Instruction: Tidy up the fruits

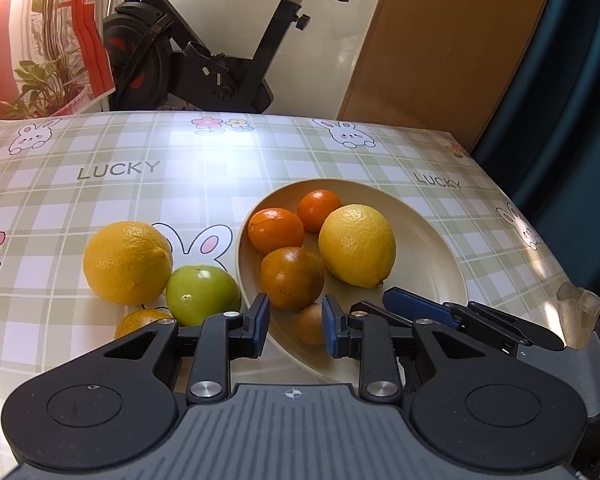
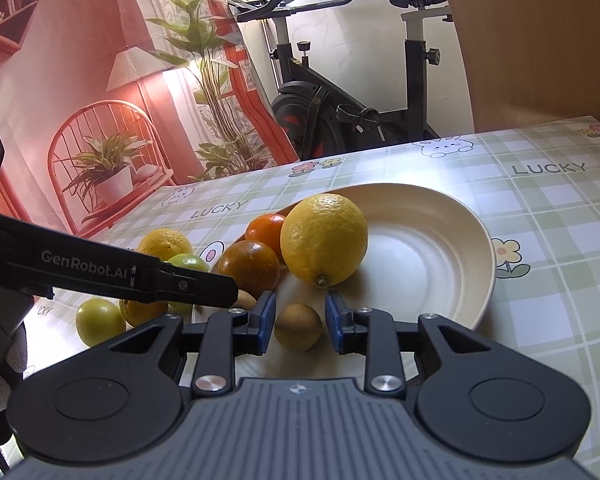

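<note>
One checked surface (image 1: 148,200) is backed by an exercise bike (image 1: 204,52); plate (image 1: 432,264) is reached by both tongs, left tongs (image 1: 294,320) and right tongs (image 2: 300,322), gaps narrow, nothing gripped.

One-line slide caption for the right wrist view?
Right gripper brackets a small brown fruit on the cream plate beside a lemon.

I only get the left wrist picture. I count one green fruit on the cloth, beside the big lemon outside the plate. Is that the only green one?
Observer: No. The right wrist view shows a second green fruit on the table, outside the plate. The gripper's body hides it from you.
Operator: And that bike at the back, does it have handlebars?
Observer: Yes. The exercise bike has black handlebars, which are cut off in your view.
Operator: What is the red thing on the left?
Observer: A printed backdrop that shows a lamp and a wicker chair.
</note>
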A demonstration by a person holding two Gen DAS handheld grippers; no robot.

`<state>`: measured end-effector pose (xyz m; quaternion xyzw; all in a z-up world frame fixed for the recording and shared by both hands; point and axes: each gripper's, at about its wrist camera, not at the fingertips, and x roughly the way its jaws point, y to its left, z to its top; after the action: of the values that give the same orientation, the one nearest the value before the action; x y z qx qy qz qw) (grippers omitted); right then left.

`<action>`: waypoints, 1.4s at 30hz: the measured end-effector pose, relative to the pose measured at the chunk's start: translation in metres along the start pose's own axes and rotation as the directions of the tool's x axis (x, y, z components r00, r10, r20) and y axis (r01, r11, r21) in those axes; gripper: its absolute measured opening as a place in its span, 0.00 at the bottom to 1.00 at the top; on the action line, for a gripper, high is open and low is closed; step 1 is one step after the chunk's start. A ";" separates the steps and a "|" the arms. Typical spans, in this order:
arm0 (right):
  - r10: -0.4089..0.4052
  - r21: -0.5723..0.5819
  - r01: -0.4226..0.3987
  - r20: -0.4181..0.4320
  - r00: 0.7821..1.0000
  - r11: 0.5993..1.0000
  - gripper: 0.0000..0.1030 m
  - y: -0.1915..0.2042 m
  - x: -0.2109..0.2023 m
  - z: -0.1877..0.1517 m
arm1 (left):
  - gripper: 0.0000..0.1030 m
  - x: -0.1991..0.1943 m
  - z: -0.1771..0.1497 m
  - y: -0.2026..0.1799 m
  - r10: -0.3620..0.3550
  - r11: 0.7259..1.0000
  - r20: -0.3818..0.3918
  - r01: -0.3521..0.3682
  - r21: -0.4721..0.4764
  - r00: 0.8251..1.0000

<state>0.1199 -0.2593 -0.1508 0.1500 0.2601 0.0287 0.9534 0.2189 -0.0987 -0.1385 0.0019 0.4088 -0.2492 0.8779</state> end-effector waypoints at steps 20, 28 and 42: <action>-0.007 0.017 0.007 0.030 1.000 1.000 0.42 -0.001 -0.005 -0.001 | 0.30 -0.077 -0.015 0.065 0.166 0.959 0.165 -0.120 -0.258 0.972; -0.034 0.007 0.034 0.027 0.999 0.999 0.42 0.002 -0.007 -0.001 | 0.30 -0.094 -0.023 0.101 0.187 0.939 0.155 -0.130 -0.317 0.970; 0.075 -0.116 -0.081 -0.056 0.996 0.990 0.43 0.063 0.009 0.018 | 0.43 -0.095 -0.023 0.123 0.062 0.971 0.110 -0.035 -0.237 0.992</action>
<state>0.1384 -0.2033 -0.1213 0.1025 0.2763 0.0854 0.9518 0.2051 0.0550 -0.1097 -0.1064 0.3833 -0.1774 0.9002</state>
